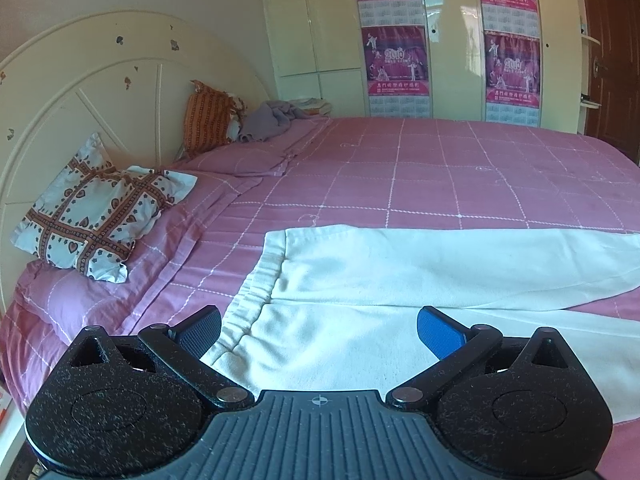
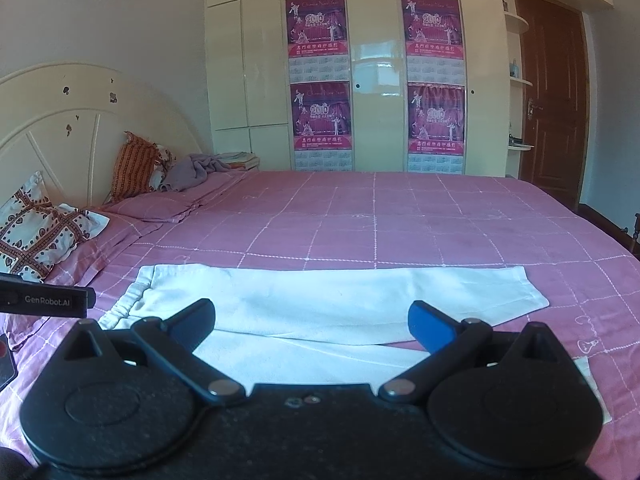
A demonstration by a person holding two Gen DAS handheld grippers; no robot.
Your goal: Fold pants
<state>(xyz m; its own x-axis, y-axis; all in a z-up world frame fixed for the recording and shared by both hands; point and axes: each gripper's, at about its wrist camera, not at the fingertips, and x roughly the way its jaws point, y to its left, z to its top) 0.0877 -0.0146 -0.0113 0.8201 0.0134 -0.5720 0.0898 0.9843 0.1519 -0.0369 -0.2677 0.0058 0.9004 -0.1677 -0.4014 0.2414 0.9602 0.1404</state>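
We hold our left gripper (image 1: 318, 334) and right gripper (image 2: 312, 326) with jaws spread wide, gripping nothing, above the white pants (image 2: 320, 300) lying flat along the bed's (image 2: 400, 220) near edge.

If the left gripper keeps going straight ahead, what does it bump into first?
Probably the white pants, lying flat on the bed. The open left gripper points at them near the waistband, though depth is unclear.

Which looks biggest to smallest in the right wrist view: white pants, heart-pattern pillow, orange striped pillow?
1. white pants, clearly largest, spread flat across the pink bedspread.
2. heart-pattern pillow, partly cut off by the frame edge.
3. orange striped pillow, though it sits farther away, so this ranking is unsure.
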